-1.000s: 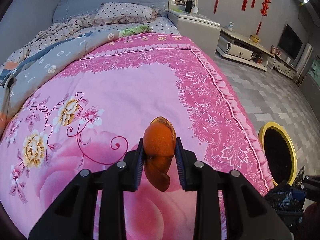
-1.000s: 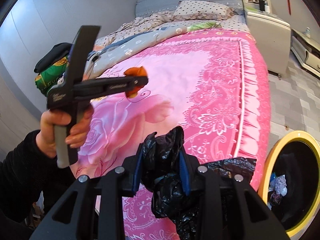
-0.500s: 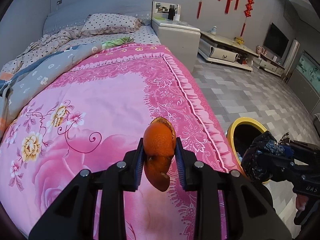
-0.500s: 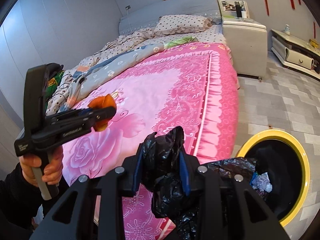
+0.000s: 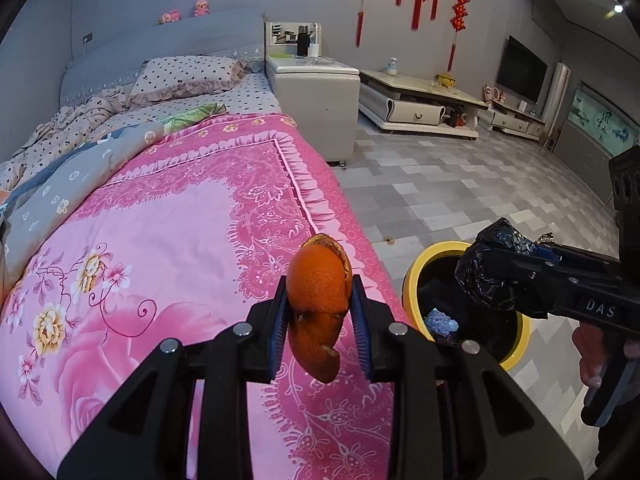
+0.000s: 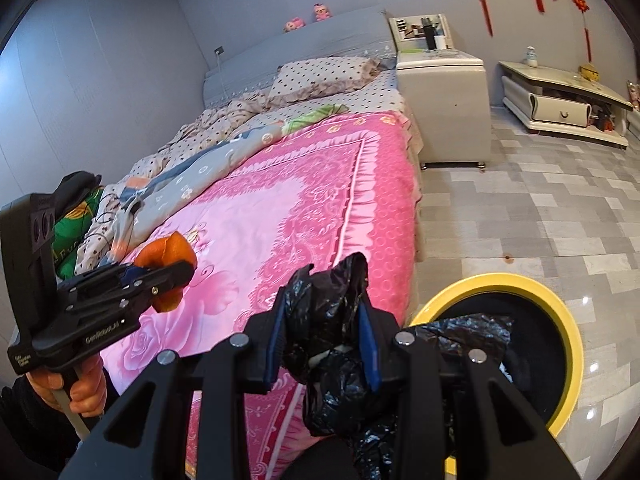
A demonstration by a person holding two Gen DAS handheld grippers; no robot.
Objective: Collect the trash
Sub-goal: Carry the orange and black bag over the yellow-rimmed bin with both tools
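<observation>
An orange peel (image 5: pixel 318 280) is clamped upright between the left gripper (image 5: pixel 320 316) fingers above the pink bed (image 5: pixel 168 240). Crumpled black plastic (image 6: pixel 332 320) is pinched by the right gripper (image 6: pixel 324 336), nearer the yellow-rimmed bin (image 5: pixel 412 280) at three o'clock.

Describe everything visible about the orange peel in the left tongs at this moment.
The orange peel is a curled piece of rind, bright orange and dimpled outside, with a paler inner edge showing at its upper rim. It stands roughly upright, pinched at mid-height between the blue pads of the left tongs, its lower end hanging below them as a curved tail. It is held in the air over the pink floral bedspread, touching nothing but the pads. The right wrist view shows it from the side, clamped the same way.
</observation>
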